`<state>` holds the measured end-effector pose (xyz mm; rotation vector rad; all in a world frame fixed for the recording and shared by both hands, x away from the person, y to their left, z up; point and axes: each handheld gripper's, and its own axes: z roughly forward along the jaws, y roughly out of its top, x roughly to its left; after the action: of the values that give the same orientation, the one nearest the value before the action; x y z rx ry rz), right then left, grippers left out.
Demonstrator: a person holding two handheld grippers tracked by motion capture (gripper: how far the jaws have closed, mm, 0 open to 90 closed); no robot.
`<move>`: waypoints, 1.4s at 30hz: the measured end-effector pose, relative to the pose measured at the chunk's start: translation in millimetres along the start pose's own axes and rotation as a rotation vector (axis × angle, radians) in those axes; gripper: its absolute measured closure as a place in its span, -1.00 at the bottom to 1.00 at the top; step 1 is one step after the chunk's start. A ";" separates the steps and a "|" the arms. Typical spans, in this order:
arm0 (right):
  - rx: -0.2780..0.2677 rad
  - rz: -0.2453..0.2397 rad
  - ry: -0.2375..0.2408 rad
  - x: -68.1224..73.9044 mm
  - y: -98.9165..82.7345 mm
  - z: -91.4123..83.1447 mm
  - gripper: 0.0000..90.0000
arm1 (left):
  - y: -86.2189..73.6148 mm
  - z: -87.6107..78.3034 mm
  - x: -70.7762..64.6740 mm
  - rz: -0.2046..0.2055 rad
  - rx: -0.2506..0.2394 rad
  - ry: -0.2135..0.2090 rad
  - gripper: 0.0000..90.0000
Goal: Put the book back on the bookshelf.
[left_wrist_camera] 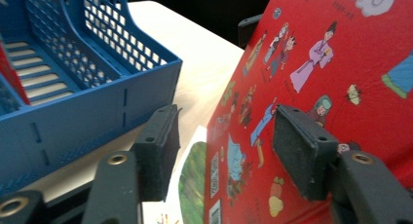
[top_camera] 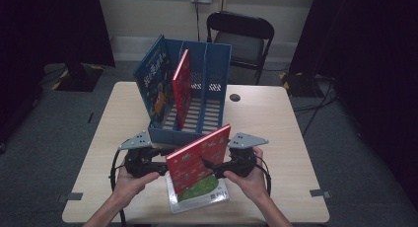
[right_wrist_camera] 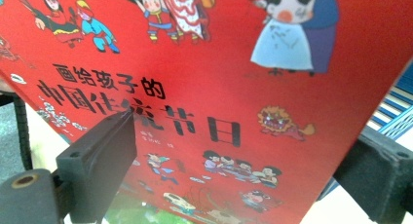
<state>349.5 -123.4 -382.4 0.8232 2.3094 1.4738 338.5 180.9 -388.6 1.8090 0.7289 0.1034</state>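
Observation:
A red picture book (top_camera: 199, 158) (left_wrist_camera: 331, 63) (right_wrist_camera: 219, 53) stands tilted near the table's front edge, its lower edge on a flat green-and-white book (top_camera: 202, 197) (left_wrist_camera: 192, 185). My left gripper (top_camera: 165, 166) (left_wrist_camera: 226, 146) is at the red book's left edge. Its jaws are apart, the edge lies between them, and neither pad visibly presses. My right gripper (top_camera: 209, 167) (right_wrist_camera: 243, 136) reaches in from the right with its jaws wide. The cover slants across the gap, one pad in front of it and the other past its edge.
A blue slotted file organizer (top_camera: 217, 74) (left_wrist_camera: 97, 112) stands just behind the grippers. It holds a blue book (top_camera: 155, 81) and a red book (top_camera: 181, 86), both leaning. Bare tabletop (top_camera: 261, 118) lies to the right. A black folding chair (top_camera: 241, 39) stands beyond the table.

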 end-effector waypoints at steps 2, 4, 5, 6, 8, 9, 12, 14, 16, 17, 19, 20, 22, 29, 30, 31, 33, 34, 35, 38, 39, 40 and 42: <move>-0.003 0.003 -0.004 0.2 -0.4 0.3 -0.82 | -0.7 0.6 2.2 -0.007 0.002 -0.001 -0.15; -0.005 -0.004 -0.014 0.5 -1.4 -1.3 -0.78 | -2.4 2.1 2.4 -0.004 0.003 -0.003 -0.16; -0.007 -0.005 -0.022 0.4 -2.1 -2.9 -0.75 | -3.2 3.0 2.4 -0.004 0.009 -0.001 -0.16; -0.009 -0.004 -0.029 -0.2 -2.8 -4.7 -0.73 | -3.9 4.2 2.5 -0.006 0.009 -0.006 -0.16; -0.012 0.001 -0.039 -2.7 -4.5 -8.6 -0.73 | -4.8 6.7 2.8 -0.006 0.017 -0.011 -0.17; -0.016 0.006 -0.046 -4.0 -5.2 -10.4 -0.72 | -5.4 7.8 3.2 -0.002 0.020 -0.012 -0.18; -0.011 0.023 -0.068 -8.2 -7.2 -15.9 -0.67 | -7.6 12.0 4.7 -0.001 0.030 -0.001 -0.18; -0.007 0.024 -0.080 -9.4 -8.0 -17.6 -0.62 | -8.3 13.5 7.5 -0.014 0.032 -0.017 -0.18; -0.004 0.027 -0.081 -10.8 -8.9 -18.2 -0.59 | -8.5 14.7 8.1 -0.014 0.032 -0.027 -0.18; -0.002 0.028 -0.078 -11.0 -9.0 -18.2 -0.59 | -8.5 15.3 8.0 -0.013 0.034 -0.022 -0.18; -0.002 0.032 -0.081 -10.8 -8.7 -17.4 -0.55 | -8.6 15.9 8.0 -0.011 0.033 -0.020 -0.18; -0.002 0.034 -0.083 -10.6 -8.3 -16.9 -0.55 | -8.7 16.6 8.2 -0.013 0.035 -0.027 -0.18; 0.001 0.042 -0.095 -9.7 -6.4 -14.8 -0.51 | -9.5 19.4 8.2 -0.025 0.032 -0.035 -0.18; 0.005 0.028 -0.077 -5.8 -4.2 -9.7 -0.54 | -10.5 24.2 4.2 -0.006 0.048 -0.041 -0.18; 0.003 0.027 -0.074 -6.3 -4.4 -9.7 -0.54 | -10.4 24.4 3.7 -0.003 0.051 -0.039 -0.18; 0.003 0.030 -0.072 -6.6 -4.4 -9.9 -0.54 | -10.6 25.1 2.7 -0.004 0.046 -0.040 -0.18; 0.004 0.030 -0.074 -6.7 -4.6 -10.4 -0.54 | -10.5 25.3 1.2 0.006 0.049 -0.036 -0.18; 0.005 0.029 -0.073 -6.7 -4.7 -10.8 -0.54 | -10.7 25.8 0.5 0.008 0.043 -0.040 -0.18; 0.007 0.027 -0.071 -7.0 -4.8 -11.2 -0.54 | -11.1 26.0 -0.4 0.014 0.038 -0.043 -0.17; 0.010 0.031 -0.068 -7.7 -4.9 -11.9 -0.53 | -11.0 26.9 -1.5 0.017 0.044 -0.052 -0.16; 0.010 0.031 -0.068 -7.6 -4.9 -11.8 -0.52 | -11.1 27.4 -2.3 0.019 0.044 -0.055 -0.16; 0.011 0.029 -0.067 -7.4 -4.9 -11.6 -0.50 | -11.2 28.0 -3.1 0.020 0.044 -0.060 -0.16; 0.014 0.031 -0.070 -7.4 -4.9 -10.7 -0.49 | -11.2 28.5 -4.6 0.033 0.049 -0.069 -0.16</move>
<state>348.3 -137.3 -382.6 0.9040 2.2676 1.4203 341.8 156.8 -407.7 1.8620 0.6579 0.0444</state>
